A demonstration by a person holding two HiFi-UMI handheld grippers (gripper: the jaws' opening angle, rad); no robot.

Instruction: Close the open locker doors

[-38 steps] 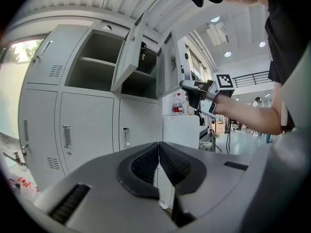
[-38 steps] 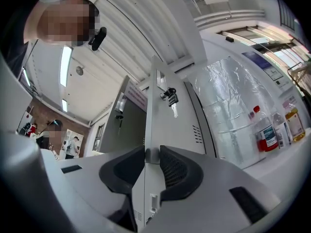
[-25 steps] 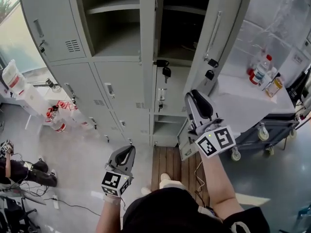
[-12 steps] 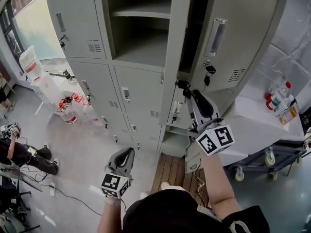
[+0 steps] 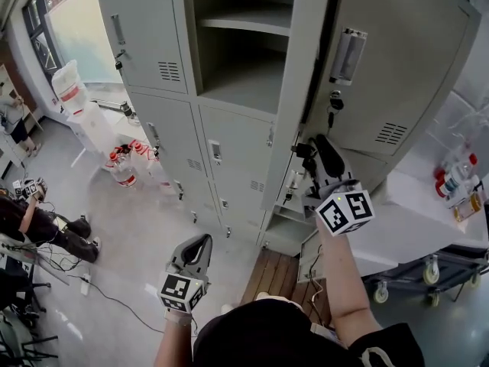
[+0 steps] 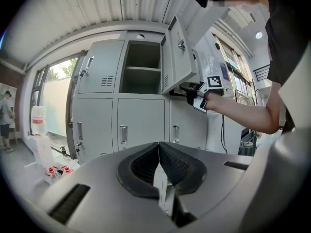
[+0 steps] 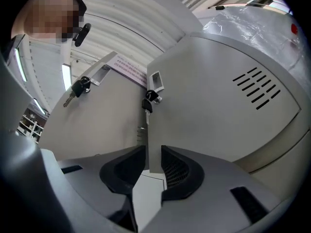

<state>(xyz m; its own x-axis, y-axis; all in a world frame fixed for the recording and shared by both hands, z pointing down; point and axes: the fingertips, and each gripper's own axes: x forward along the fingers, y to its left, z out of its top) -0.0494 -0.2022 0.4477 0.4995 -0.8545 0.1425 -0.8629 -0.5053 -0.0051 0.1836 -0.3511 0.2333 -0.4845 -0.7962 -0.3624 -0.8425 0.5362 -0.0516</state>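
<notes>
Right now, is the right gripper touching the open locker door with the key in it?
Touching. The right gripper view shows the right gripper closed on the edge of the open locker door, with both pads against it.

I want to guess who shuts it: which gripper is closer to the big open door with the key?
Right. The right gripper pinches the edge of the door below the key. The left gripper hangs low, well away from it, jaws shut.
</notes>
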